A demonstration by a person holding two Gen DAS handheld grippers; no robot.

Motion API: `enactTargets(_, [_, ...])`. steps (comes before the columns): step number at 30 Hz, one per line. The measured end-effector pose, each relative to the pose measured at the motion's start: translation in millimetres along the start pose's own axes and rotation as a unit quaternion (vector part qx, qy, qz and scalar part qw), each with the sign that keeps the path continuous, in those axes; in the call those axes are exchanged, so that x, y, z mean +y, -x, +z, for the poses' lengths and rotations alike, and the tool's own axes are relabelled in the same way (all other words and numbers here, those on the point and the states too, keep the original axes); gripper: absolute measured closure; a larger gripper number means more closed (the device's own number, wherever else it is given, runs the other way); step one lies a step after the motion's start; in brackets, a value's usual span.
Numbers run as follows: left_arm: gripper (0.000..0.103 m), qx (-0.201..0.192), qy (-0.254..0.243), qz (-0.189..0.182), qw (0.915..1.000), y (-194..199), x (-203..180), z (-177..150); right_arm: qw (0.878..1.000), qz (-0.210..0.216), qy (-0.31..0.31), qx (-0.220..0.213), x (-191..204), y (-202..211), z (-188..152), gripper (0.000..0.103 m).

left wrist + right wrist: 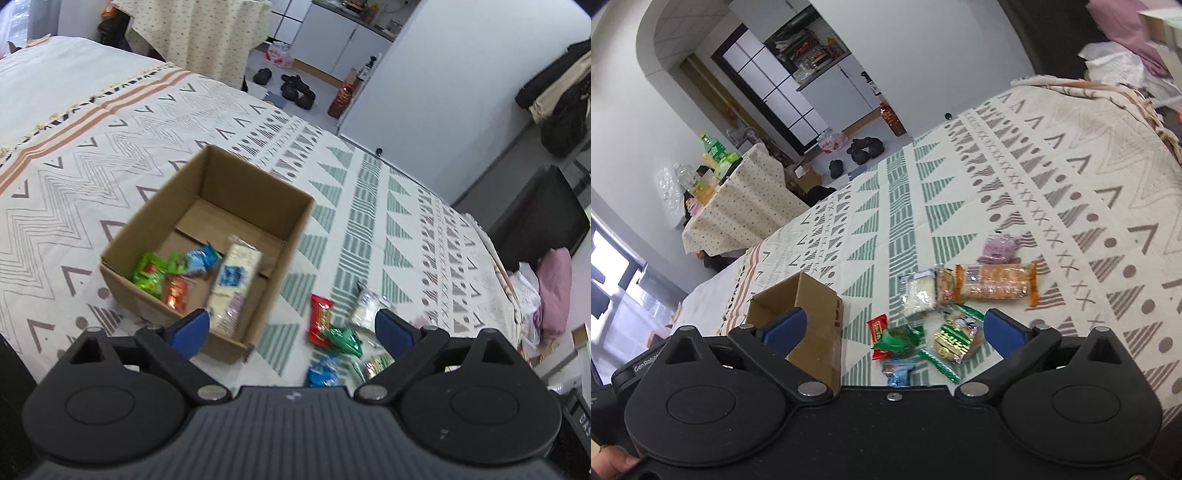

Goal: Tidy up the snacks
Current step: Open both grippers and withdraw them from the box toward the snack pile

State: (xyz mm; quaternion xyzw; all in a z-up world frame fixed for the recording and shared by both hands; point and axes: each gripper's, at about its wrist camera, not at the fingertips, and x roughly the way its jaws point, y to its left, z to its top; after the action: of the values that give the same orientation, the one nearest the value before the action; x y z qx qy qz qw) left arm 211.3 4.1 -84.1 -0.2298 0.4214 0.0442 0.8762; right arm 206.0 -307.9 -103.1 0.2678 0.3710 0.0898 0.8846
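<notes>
An open cardboard box [295, 221] stands on the patterned bedspread [110, 184]. Inside lie a long white cracker pack [234, 284], green packets [149, 275], an orange packet [176, 291] and a blue one [201, 258]. My left gripper [290, 328] is open and empty, above the box's near right corner. Loose snacks lie to the right of the box: a red bar [320, 319], a green candy [345, 339], a blue packet [325, 371]. My right gripper [892, 328] is open and empty over this pile, which includes a long orange biscuit pack [997, 284], a white pack [919, 293] and a green-yellow packet [955, 341]. The box [812, 325] is to its left.
A purple packet [999, 249] lies beyond the orange pack. The bed's edge runs behind, with shoes [295, 88] on the floor and a cloth-covered table [746, 199]. A black chair [543, 218] and pink clothes [554, 288] are at the bed's right side.
</notes>
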Motion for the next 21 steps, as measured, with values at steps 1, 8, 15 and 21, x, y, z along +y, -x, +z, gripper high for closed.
enactTargets(1, [0.007,0.001,-0.003,0.000,1.0000,-0.1,-3.2,-2.4,1.000,0.001,-0.003,0.000,-3.4,0.7,-0.2,0.000])
enactTargets(8, [0.007,0.020,-0.015,-0.002,0.9997,-7.4,-22.5,-16.4,1.000,0.010,-0.025,0.007,-24.0,1.3,-2.7,0.000])
enactTargets(15, [0.007,0.030,-0.030,0.010,0.9991,-21.4,-37.1,-35.0,0.999,0.021,-0.035,0.012,-37.1,-1.5,-7.8,0.000])
enactTargets(21, [0.009,0.048,-0.036,0.008,0.9982,-37.2,-45.8,-45.7,0.998,0.025,-0.056,0.029,-50.7,-9.2,-12.8,0.000])
